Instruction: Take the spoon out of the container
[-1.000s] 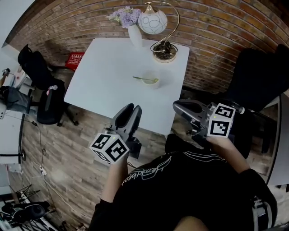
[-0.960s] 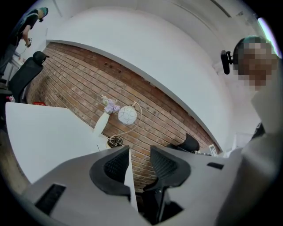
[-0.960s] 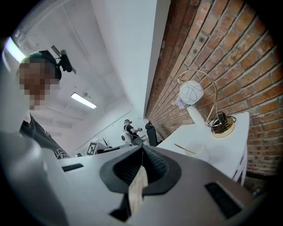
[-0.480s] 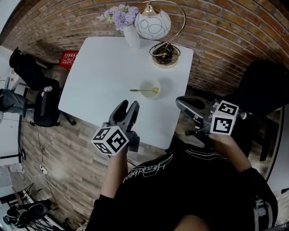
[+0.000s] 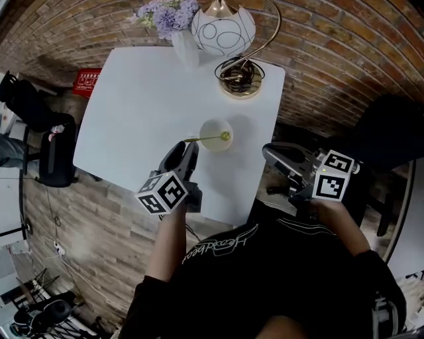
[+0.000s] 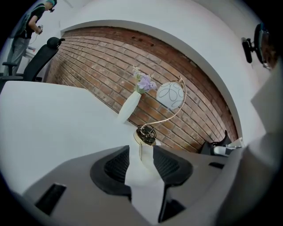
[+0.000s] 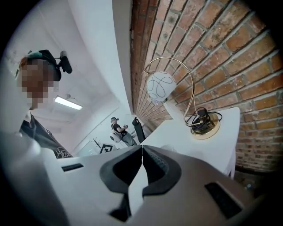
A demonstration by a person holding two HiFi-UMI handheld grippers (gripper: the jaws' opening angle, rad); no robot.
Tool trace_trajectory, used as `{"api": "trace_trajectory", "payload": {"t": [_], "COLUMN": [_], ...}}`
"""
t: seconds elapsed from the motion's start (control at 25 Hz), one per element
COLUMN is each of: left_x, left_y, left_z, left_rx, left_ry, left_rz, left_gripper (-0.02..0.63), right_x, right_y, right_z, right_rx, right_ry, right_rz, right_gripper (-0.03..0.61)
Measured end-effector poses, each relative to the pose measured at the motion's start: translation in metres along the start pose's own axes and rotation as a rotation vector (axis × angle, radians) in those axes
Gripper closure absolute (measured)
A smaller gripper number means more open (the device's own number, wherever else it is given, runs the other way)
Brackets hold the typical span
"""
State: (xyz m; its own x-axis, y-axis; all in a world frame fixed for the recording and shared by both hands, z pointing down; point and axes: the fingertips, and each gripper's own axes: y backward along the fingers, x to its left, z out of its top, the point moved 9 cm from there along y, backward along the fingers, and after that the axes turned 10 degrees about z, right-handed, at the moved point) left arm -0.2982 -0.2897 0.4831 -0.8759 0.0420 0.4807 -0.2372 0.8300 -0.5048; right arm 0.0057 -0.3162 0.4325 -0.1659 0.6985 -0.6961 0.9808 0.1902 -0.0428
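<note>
On the white square tabletop (image 5: 136, 99) we see a small round white container (image 5: 216, 127), and the pale green spoon (image 5: 211, 138) is in it. The spoon's bowl sits inside the container toward its right side. Its thin handle slants out over the left rim.

The left gripper (image 5: 185, 147) is over the tabletop with its tips just beside the free end of that handle. Its jaws are closing. In the left gripper view we see a thin pale line in the gap between the pads, apparently the handle, and neither pad presses on it.

The right gripper (image 5: 268, 151) hangs off the tabletop's right edge, well apart from the container. Its jaws are closed tip to tip, with nothing between them.

At the far edge, by the red brick wall (image 5: 344, 46), stands a slim white vase (image 5: 183, 48) holding lilac flowers (image 5: 156, 11). Just beside it is a gold arched lamp with a white globe shade (image 5: 224, 30).
</note>
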Motion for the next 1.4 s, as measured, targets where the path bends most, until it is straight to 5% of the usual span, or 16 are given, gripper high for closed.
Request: {"api": "trace_trajectory", "payload": {"t": [0.68,1.4], "left_x": [0.000,-0.015], "left_y": [-0.028,-0.007], "left_z": [-0.008,0.002], "left_rx": [0.001,-0.062], "left_ry": [0.001,-0.014], "left_rz": [-0.024,-0.025], "left_gripper": [0.597,0.606], "right_x": [-0.019,0.002], "right_y": [-0.005,0.009], "right_z": [-0.008,-0.018], "right_rx": [0.015,-0.001], "right_ry": [-0.038,-0.031], "right_rz": [-0.016,-0.020], "right_gripper": [0.581,0.581]}}
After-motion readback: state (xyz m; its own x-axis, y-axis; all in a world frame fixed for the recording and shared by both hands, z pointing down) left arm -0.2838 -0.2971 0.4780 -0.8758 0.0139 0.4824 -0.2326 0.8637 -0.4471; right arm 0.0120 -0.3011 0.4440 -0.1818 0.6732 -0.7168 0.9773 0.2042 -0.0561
